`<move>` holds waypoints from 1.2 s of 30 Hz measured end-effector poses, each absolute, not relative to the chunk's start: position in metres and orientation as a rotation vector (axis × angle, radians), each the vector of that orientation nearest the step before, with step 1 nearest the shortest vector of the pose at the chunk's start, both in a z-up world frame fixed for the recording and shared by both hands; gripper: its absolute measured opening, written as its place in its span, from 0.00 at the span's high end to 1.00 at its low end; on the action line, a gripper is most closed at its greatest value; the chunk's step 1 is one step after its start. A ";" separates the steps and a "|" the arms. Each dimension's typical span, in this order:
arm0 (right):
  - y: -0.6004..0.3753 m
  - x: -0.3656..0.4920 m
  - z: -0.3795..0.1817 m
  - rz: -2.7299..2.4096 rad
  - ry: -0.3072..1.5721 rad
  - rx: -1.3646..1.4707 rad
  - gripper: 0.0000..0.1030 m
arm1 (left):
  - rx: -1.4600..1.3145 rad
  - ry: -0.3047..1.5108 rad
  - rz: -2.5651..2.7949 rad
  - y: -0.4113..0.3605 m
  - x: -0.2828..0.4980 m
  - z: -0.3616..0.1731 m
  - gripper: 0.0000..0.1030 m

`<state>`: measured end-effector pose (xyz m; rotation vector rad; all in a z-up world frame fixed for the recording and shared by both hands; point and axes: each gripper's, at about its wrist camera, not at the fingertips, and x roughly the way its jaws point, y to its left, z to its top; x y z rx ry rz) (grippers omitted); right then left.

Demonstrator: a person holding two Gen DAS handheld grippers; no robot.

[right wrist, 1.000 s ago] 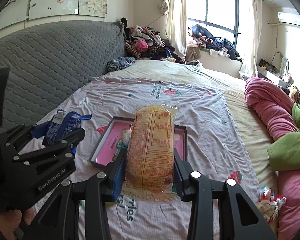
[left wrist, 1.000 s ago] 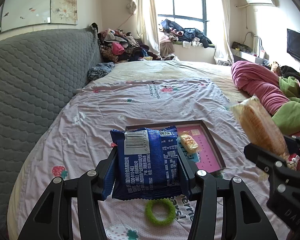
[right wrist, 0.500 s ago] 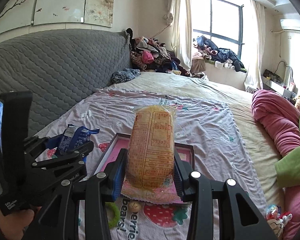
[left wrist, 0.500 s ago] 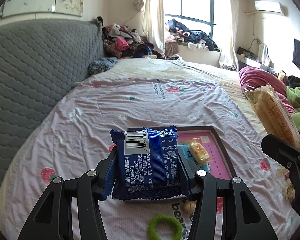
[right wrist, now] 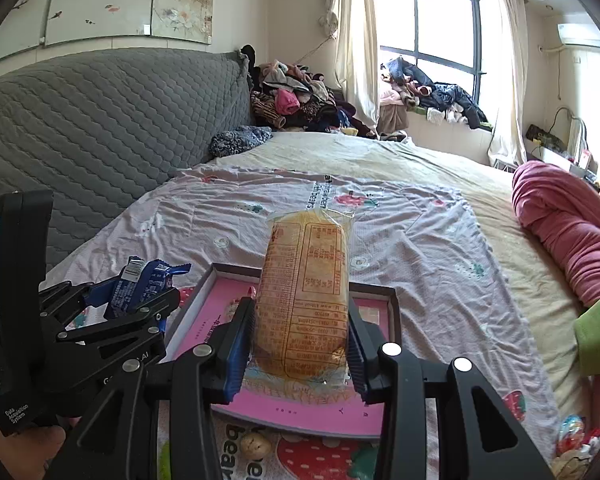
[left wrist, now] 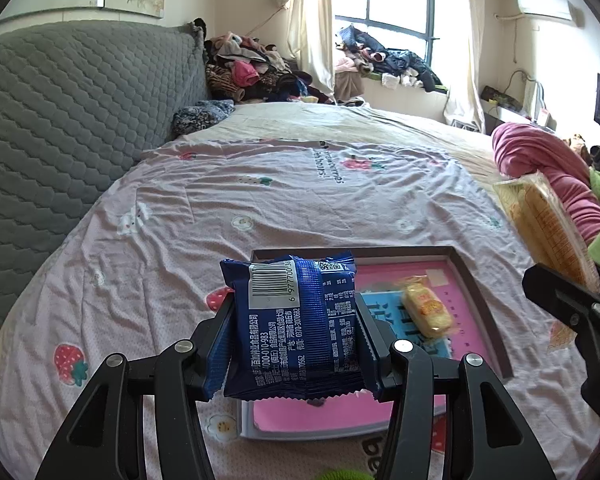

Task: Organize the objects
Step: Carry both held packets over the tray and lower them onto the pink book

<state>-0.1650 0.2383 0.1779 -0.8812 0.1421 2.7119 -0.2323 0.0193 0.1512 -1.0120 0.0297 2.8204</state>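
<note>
While the left gripper [left wrist: 296, 332] is clamped on the blue packet [left wrist: 296, 320] and the right gripper [right wrist: 300, 336] on the yellow packet [right wrist: 304, 304], the small snack [left wrist: 424, 312] at 3 o'clock in the pink tray [left wrist: 480, 296] could be crushed.

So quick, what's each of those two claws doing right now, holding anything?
Left gripper: closed on a blue snack packet.
Right gripper: closed on a yellow wrapped cake.

Left gripper [left wrist: 296, 326] seen at lower centre of its own view, jaws clamped on a blue packet [left wrist: 296, 320]. Right gripper [right wrist: 302, 332] likewise placed at lower centre, jaws pressed on a yellow packet [right wrist: 304, 300]. Both are angled downward.
</note>
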 end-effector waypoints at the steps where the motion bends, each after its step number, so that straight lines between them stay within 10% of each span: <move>1: 0.240 -0.168 0.174 2.711 0.147 -0.887 0.59 | -1.014 0.025 2.820 0.019 -0.235 0.148 0.47; 36: 0.240 -0.213 0.089 2.720 0.117 -0.967 0.59 | -1.066 0.070 2.810 0.023 -0.259 0.072 0.46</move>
